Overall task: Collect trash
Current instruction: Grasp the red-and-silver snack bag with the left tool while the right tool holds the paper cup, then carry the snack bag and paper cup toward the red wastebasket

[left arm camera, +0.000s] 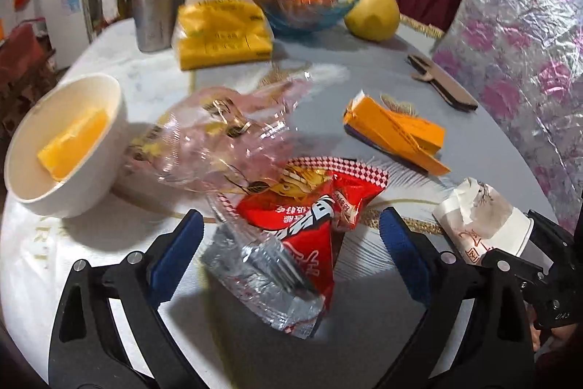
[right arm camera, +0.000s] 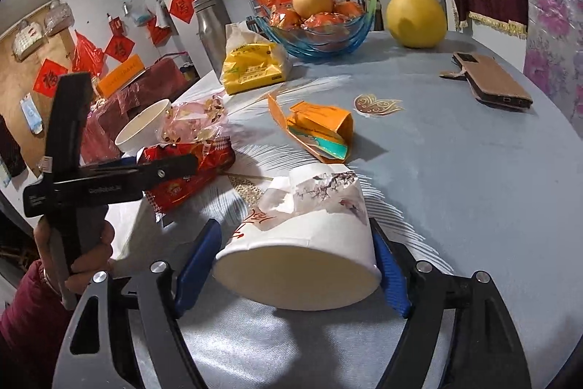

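On the left of the left wrist view, a white paper bowl [left arm camera: 63,148] is sitting on the table [left arm camera: 364,334] with an orange wedge [left arm camera: 73,143] lying inside it. Just beside it, a crumpled clear pink wrapper [left arm camera: 218,133] is lying against a red snack packet [left arm camera: 309,214], whose silver torn end is pointing toward the camera. The left gripper [left arm camera: 289,243] is holding its 2 blue-padded jaws spread wide on either side of that packet, neither pad visibly touching it. Farther right, a flattened orange carton [left arm camera: 395,133] is lying apart. At the right edge, the right gripper [right arm camera: 295,256] is pinching a torn paper cup [right arm camera: 309,239] lying on its side, both pads pressing its walls near the rim.
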The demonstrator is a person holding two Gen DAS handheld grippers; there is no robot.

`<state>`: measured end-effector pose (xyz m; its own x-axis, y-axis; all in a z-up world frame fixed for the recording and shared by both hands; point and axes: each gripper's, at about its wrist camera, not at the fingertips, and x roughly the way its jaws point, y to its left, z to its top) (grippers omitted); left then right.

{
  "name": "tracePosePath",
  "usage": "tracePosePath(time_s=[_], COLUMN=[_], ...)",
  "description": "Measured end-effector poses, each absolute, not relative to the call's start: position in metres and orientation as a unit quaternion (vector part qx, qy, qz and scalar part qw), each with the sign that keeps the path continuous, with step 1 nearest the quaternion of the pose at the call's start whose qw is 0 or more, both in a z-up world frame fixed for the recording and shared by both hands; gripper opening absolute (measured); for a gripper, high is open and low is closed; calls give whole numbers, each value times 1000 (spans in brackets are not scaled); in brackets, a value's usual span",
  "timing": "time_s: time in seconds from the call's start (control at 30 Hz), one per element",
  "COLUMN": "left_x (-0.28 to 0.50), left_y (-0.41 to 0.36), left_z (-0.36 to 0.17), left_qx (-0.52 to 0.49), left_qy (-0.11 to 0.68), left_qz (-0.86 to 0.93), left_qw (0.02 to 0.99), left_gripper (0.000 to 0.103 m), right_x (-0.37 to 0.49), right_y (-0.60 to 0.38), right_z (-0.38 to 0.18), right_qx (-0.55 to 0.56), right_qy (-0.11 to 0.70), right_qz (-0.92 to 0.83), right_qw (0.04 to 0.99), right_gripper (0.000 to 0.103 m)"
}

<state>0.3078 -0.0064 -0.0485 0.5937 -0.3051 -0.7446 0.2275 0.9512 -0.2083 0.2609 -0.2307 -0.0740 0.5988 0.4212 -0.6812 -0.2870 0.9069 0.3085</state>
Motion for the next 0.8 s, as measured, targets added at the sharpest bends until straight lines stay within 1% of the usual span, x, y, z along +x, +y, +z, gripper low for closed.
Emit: tracePosePath(time_s=[0.03,0.1,0.17,0.23,0.43,0.53,0.8], left_x=[309,307,301,296,275,255,201], left_y=[-6,-7,-9,-14,-23,-26,-22], left_z=[-50,-51,-49,-48,-39,-30,-7], left_qx=[-48,-48,-44,-36,-29,-19,-33], left_qy=[430,432,424,421,398,372,331], left_qz=[-153,-158,-167,-170,-189,-181,-183], left_qw=[888,886,889,891,897,910,925], left_gripper=[74,71,61,55,53,53,53], right_x=[261,260,258,257,246,231,188], right_y=[-230,-229,-228,-229,-234,-236,-251], right_z=[-74,-73,-72,-71,-62,-56,-49], right_qx=[83,80,77,77,80,84,106], right_qy=[401,399,395,391,356,340,331], right_qz=[199,200,200,197,182,181,171], right_qw=[890,891,893,896,913,919,922], right_gripper=[78,78,78,78,78,77,78])
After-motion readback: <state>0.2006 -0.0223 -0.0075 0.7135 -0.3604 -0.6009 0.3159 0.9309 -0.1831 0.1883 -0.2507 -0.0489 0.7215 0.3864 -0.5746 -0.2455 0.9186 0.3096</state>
